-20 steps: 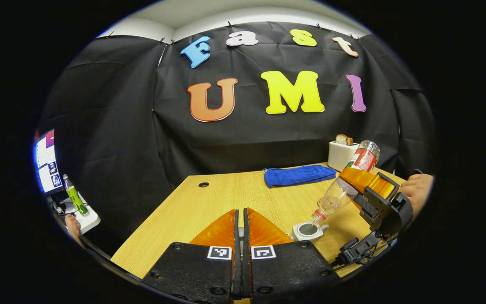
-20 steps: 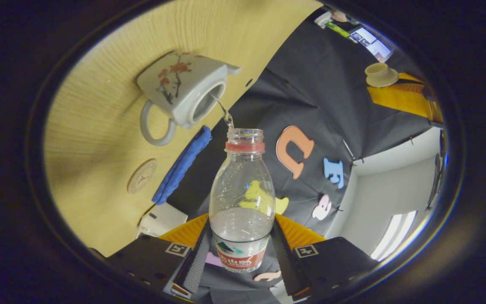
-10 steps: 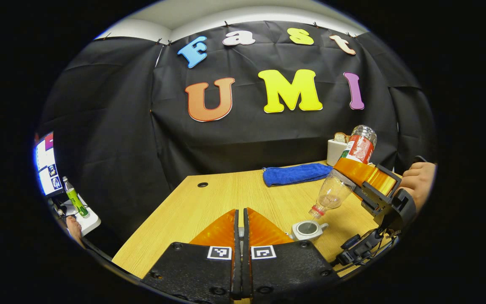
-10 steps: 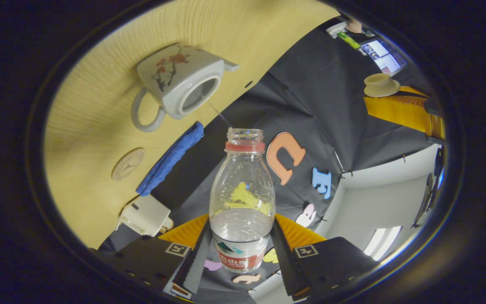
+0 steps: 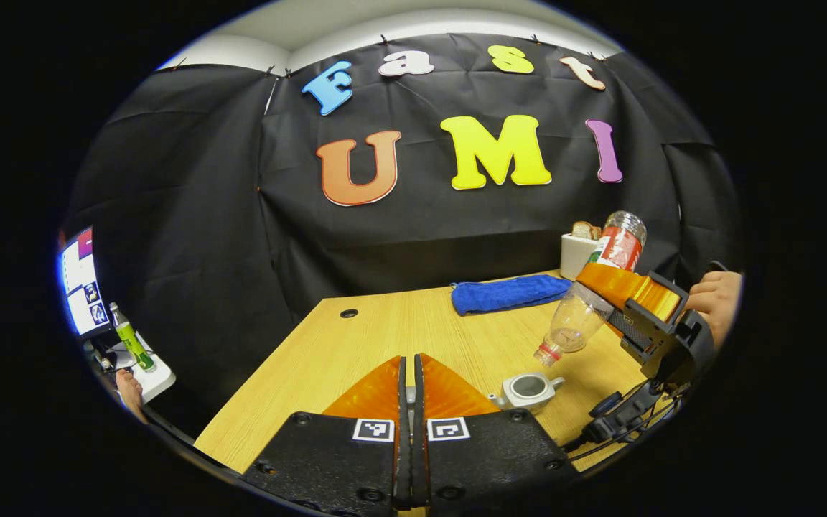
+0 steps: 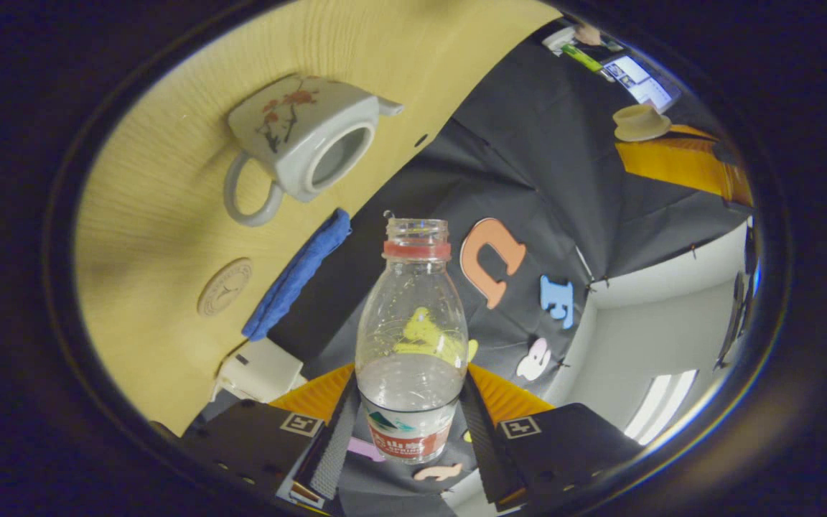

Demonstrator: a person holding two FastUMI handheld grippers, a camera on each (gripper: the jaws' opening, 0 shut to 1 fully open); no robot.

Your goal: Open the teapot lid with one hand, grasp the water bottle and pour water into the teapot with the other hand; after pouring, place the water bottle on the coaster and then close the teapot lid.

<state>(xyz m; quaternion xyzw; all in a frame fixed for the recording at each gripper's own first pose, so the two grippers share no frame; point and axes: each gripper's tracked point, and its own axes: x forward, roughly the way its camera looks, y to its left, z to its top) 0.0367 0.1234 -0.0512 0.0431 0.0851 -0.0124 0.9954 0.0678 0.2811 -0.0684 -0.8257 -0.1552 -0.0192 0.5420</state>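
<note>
My right gripper (image 6: pixel 413 391) is shut on the clear water bottle (image 6: pixel 413 337), which has a red neck ring and no cap. In the left gripper view the water bottle (image 5: pixel 589 309) slants mouth-down, a little above and right of the white teapot (image 5: pixel 528 388), held by the right gripper (image 5: pixel 622 301). The teapot (image 6: pixel 306 140) stands open on the wooden table, with no stream running into it. My left gripper (image 5: pixel 408 362) is shut on the teapot lid (image 6: pixel 639 122), held up away from the pot. A round coaster (image 6: pixel 225 287) lies beside the teapot.
A blue cloth (image 5: pixel 510 294) lies at the table's far edge, with a white box (image 5: pixel 577 255) holding bread to its right. A hand (image 5: pixel 715 305) holds the right gripper. Off the table's left side are a monitor (image 5: pixel 83 287) and a green bottle (image 5: pixel 132 345).
The stream of water into the teapot has stopped. The right gripper has raised the bottle's mouth up and away from the pot. The left gripper has stayed shut, nearly still.
</note>
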